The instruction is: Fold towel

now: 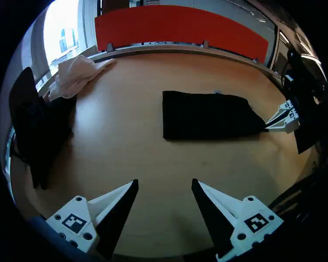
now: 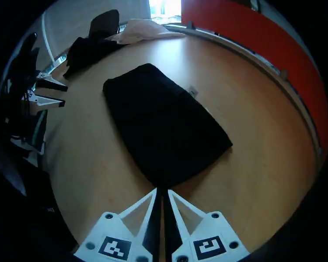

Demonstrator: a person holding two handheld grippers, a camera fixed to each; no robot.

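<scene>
One fold at least looks done: the black towel [image 1: 207, 115] lies as a flat oblong in the middle of the counter [image 1: 120, 153]. Your right gripper [image 2: 162, 191] has its fingers pinched almost together on the towel's end. Your left gripper [image 1: 164, 181] hovers wide apart and empty. You likely have another fold to go.

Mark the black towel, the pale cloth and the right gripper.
black towel [image 1: 205, 115]: left gripper view, middle of its top face.
pale cloth [image 1: 76, 74]: left gripper view, middle of the crumpled heap.
right gripper [image 2: 162, 191]: right gripper view, midway between its fingertips, at the towel's near edge.
</scene>
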